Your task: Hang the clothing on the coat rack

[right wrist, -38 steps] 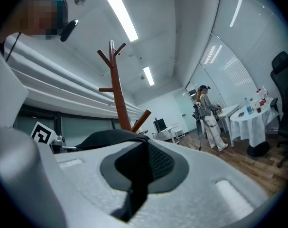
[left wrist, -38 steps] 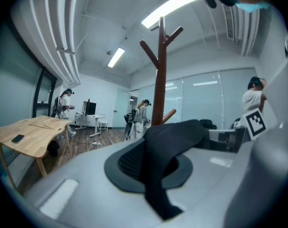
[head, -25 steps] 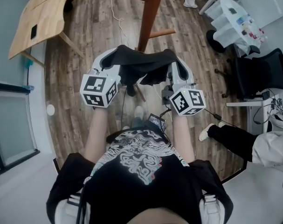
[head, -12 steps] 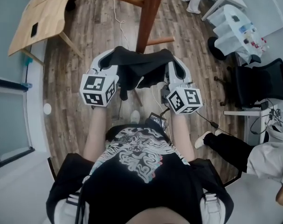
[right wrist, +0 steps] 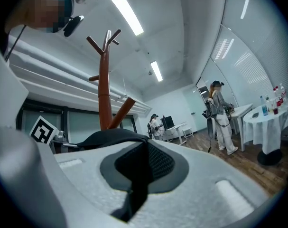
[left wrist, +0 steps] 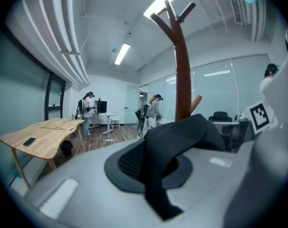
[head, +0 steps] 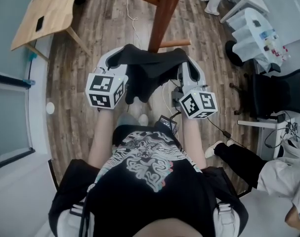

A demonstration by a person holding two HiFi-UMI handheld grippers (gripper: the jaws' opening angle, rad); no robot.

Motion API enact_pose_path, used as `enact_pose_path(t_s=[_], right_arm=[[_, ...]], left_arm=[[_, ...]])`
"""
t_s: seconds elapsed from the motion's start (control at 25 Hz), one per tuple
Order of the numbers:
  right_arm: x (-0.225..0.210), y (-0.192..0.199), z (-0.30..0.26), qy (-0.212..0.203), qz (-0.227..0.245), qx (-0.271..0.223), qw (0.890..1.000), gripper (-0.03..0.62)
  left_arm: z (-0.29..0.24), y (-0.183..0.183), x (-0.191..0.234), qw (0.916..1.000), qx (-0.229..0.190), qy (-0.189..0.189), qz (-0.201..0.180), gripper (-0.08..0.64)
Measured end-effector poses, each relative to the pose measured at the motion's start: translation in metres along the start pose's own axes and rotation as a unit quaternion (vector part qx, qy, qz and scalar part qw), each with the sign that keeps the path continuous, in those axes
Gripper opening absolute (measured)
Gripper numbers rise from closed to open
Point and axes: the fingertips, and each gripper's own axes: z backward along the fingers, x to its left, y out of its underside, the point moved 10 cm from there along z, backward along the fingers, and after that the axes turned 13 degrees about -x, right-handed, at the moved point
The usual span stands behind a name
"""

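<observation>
Step in hand, as I judge it: bring the garment [head: 150, 68] up to the rack [head: 164, 14] and set it over a peg; both my jaw pairs are pressed together on black cloth, the left gripper [head: 115, 58] pinching one end of the upper edge and the right gripper [head: 188, 63] the other; each gripper view shows a fold clamped between the pads, with a tail hanging below them; the garment is held in the air between the two grippers, in front of my chest, just before the rack's pole and clear of the floor [head: 90, 28]; its long axis runs from left to right, gripper to gripper, across my line toward the pole; the held edge is uppermost and the slack sags from the middle toward the floor; whether that edge is collar or hem I cannot tell; to do the step well, hold both pinches firm, raise both grippers together so the edge stays level, and centre it on the pole; the forked top pegs stand well above the jaws in both gripper views, while a lower peg [head: 175, 43] lies just past the cloth; release only once a peg bears the weight.
</observation>
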Motion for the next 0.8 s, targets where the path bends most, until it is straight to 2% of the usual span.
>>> enact_pose_path(t_s=[0.2,0.8], right_arm=[[-0.009,0.015,0.002,0.004,0.011,0.028,1.000,0.009],[-0.016,0.057,0.008,0.008,-0.010,0.073,0.997,0.011]], left_arm=[[-0.007,0.013,0.001,0.9997,0.025,0.003,0.001,0.006],[-0.004,0.049,0.006,0.9972,0.072,-0.005,0.021,0.006]])
